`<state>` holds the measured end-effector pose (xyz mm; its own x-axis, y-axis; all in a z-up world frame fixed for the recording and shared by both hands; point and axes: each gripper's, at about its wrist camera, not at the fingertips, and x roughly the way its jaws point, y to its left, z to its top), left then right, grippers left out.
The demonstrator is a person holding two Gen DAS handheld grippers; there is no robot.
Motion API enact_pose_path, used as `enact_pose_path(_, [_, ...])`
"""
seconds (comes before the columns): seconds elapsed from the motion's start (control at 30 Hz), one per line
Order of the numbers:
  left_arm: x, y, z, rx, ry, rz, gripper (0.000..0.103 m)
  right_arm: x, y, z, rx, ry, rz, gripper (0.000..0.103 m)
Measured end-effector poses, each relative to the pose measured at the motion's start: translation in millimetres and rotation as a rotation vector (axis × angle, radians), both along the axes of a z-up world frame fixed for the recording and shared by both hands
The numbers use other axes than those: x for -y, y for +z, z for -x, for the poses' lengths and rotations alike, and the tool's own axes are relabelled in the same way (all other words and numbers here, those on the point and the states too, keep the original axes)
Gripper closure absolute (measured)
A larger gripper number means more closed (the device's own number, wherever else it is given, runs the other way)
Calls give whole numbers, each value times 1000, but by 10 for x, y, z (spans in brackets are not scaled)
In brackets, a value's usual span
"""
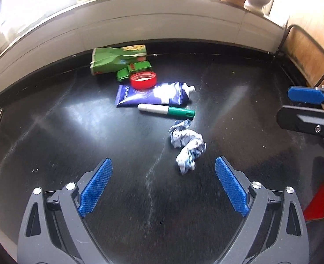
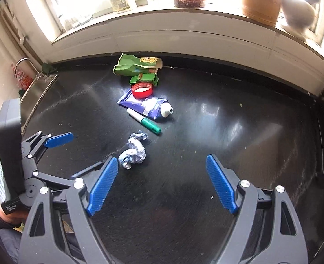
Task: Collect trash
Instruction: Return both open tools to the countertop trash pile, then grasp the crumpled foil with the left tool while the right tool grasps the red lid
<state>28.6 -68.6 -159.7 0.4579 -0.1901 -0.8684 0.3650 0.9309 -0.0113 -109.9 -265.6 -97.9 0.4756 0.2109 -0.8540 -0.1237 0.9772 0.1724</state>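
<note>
Currently, your left tongs (image 1: 163, 184) and right tongs (image 2: 162, 182) are both released above the desk (image 1: 74, 132); the paper wad (image 1: 187, 145) lies untouched.

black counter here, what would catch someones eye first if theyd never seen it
A short line of litter runs across the black counter: a crushed green carton by the back wall, then a green toy truck, a red lid, a blue-and-white tube, a green-capped marker and, nearest, a crumpled paper wad. Both open grippers, left and right, hover before it.
</note>
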Motion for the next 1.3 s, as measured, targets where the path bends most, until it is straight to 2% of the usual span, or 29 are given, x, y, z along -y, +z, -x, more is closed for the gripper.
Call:
enact_pose_path(0.27, [337,-403,-284,-15,-49,-51,12,54,-276,-591,-54,122,30,23])
enact_pose_path(0.37, [392,-560,-365,-41,-47,-51,17,-4,-398,-845,-74,175,22,24])
enact_pose_path(0.47, [296,-708,-476,-84,17,-4,27,-97,-557,-1149,-106,229,10,24])
enact_pose_path(0.57, [269,-697,-461,-43,2,5,41,-153,-591,-1367,-95,272,2,24])
enact_pose_path(0.6, [270,-690,-442,-27,-6,-3,54,-159,-610,-1425,-99,278,-7,24])
enact_pose_path(0.7, [266,-682,-393,-7,-29,-25,63,-286,-723,-1657,-114,304,-17,24])
enact_pose_path(0.97, [12,-610,-403,-22,54,-34,64,-712,-1000,-2076,-166,324,-73,32])
enact_pose_path(1.1, [-127,-564,-486,-25,92,-34,64,-851,-1085,-2159,-177,328,-42,44])
enact_pose_path(1.17, [-179,-544,-506,-20,103,-38,64,-889,-1089,-2147,-161,331,-23,53])
enact_pose_path(1.3, [-195,-482,-550,-12,112,-51,64,-874,-981,-2047,-142,322,-20,54])
